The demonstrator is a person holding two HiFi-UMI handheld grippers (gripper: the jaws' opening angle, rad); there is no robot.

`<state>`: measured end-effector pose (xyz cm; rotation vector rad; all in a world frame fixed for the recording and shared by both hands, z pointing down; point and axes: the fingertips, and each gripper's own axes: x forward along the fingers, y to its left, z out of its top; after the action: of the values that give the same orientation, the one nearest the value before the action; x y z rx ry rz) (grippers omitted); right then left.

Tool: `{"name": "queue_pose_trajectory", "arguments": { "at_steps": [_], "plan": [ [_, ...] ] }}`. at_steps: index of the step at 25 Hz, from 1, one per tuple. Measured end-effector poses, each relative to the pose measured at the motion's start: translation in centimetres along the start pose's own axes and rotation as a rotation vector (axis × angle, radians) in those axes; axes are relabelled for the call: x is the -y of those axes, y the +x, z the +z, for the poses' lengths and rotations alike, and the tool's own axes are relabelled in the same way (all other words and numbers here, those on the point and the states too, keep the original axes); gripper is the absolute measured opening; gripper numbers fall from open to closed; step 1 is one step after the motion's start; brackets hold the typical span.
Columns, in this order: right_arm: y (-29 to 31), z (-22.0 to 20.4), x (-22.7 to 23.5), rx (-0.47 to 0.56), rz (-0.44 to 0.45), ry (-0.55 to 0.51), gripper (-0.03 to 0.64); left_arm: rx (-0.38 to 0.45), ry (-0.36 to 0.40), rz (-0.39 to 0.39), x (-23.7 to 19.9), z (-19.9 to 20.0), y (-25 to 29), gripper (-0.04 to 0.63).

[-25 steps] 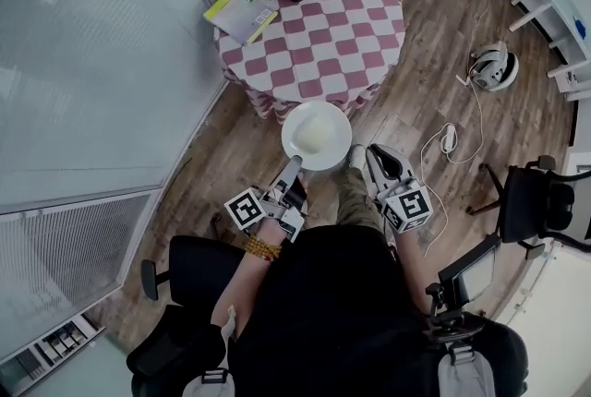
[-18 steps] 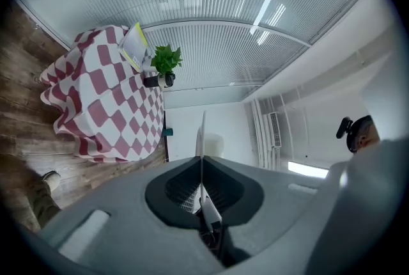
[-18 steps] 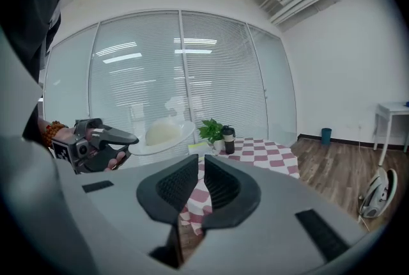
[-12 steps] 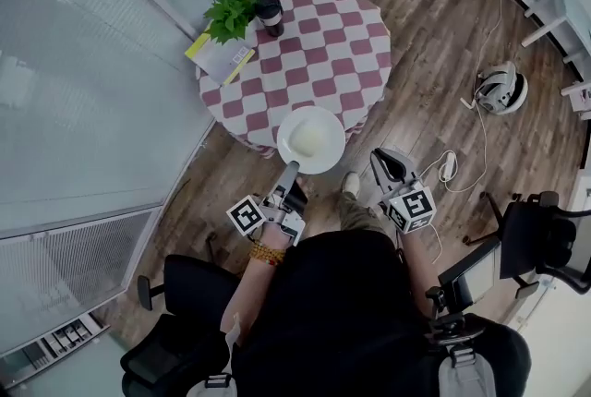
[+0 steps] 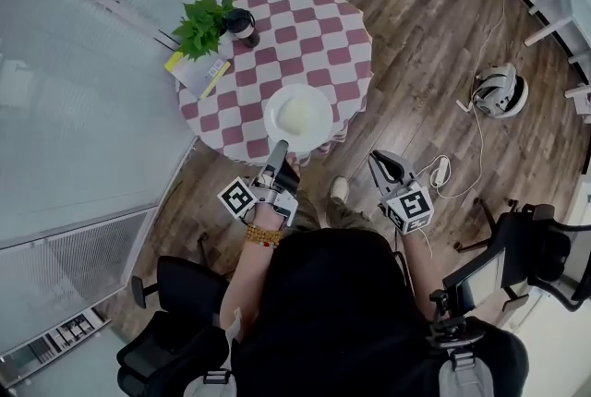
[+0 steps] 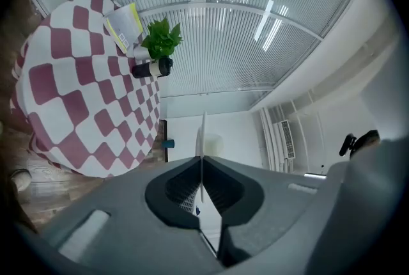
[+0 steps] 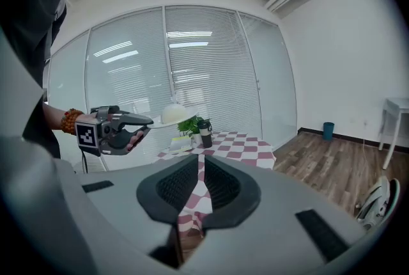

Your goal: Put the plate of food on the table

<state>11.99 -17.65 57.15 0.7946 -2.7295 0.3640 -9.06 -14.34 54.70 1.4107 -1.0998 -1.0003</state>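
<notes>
Left tool (image 5: 280,149): jaws clamped on rim of plate of food (image 5: 297,116). Plate held level above near edge of table (image 5: 305,26). Right tool (image 5: 377,161): jaws together, empty, off the table's near side.

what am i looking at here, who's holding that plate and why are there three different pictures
No robot: a person holds a gripper in each hand. One camera sits on the head looking down; the other two ride on the grippers. The left gripper has its fingers shut on the rim of a white plate of food, held above the near edge of a checkered round table. The right gripper is shut and empty. On the table are a plant, a dark cup and a booklet.
</notes>
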Motion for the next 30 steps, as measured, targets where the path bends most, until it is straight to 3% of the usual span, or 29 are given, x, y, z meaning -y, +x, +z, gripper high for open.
{"name": "queue_pose_trajectory", "arguments": {
  "at_steps": [6,11,20,24,30],
  "plan": [
    [-0.9,-1.2,2.5,-0.046,-0.054,0.048,0.038,-0.062,0.018,-0.016,-0.2,1.4,8.0,0.012],
    [-2.1,-1.9,5.6,-0.091,-0.175,0.108,0.038,-0.081,0.007,-0.054,-1.2,4.8,16.3,0.012],
    [-0.4,-0.4,8.5,-0.125,-0.298,0.179,0.038,-0.059,-0.003,-0.113,-2.8,12.0,30.8,0.012],
    [0.4,-0.5,9.5,-0.154,-0.345,0.189,0.038,-0.045,-0.004,-0.107,-5.0,14.7,36.5,0.012],
    [0.7,-0.6,9.6,-0.191,-0.423,0.235,0.038,-0.046,-0.041,-0.025,-11.3,17.0,42.7,0.012]
  ]
}}
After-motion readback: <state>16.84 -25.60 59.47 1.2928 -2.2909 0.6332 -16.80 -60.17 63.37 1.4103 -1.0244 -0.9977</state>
